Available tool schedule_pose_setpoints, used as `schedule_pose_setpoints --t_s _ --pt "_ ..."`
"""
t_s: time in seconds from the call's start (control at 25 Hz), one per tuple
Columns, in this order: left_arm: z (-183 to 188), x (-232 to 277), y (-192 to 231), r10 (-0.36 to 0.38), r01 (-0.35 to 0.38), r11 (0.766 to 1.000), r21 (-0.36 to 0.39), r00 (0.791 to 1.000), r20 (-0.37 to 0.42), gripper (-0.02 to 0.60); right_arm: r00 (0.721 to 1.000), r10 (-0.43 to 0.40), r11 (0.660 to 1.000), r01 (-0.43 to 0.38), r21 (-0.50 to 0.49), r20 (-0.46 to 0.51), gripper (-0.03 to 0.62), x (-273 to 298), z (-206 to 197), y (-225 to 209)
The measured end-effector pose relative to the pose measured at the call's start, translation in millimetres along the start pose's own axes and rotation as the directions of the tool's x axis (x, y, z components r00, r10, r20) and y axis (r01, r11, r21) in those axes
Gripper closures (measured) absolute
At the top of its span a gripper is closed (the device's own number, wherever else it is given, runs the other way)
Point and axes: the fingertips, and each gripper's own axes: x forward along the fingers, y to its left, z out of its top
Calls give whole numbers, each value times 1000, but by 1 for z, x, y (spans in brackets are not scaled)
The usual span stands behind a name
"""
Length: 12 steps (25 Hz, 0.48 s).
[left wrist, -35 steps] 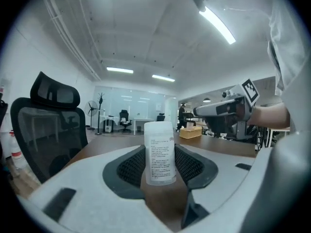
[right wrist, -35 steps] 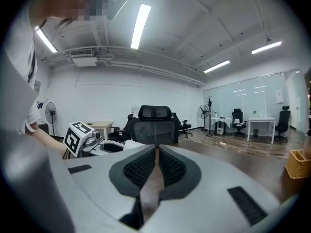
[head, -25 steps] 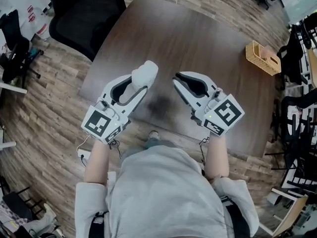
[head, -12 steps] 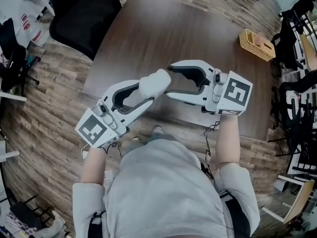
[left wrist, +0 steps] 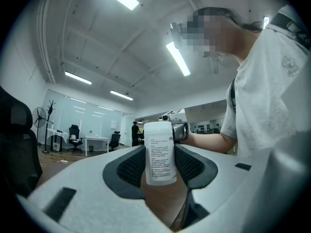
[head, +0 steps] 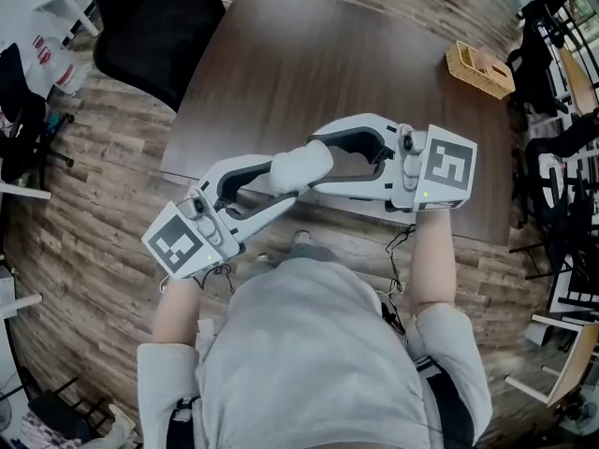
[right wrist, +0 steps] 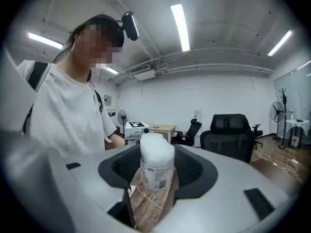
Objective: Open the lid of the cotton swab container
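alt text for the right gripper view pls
A white cotton swab container, cap uppermost, stands between the jaws of the right gripper, which have just been opening; the pads do not appear to press it. Behind are a person in a white T-shirt and a black office chair.

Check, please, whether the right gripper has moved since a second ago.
Yes: the right gripper swung left along the near table edge, jaws just opening around the container.

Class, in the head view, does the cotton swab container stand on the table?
No, the left gripper holds the cotton swab container aloft, over the table.
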Motion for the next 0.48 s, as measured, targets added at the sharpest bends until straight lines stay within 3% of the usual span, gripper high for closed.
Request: schedule_pose_setpoints --t_s 0.28,0.4,0.48 --pt "6 -4 -9 -44 44 999 24 999 8 394 1000 20 999 -20 31 7 387 -2 6 9" --pt "3 -3 -12 -36 40 992 118 999 -36 396 996 56 994 -62 95 66 393 -3 14 14" --pt "2 -3 -11 -21 28 991 130 998 -59 397 993 58 990 -70 123 102 393 -3 19 13"
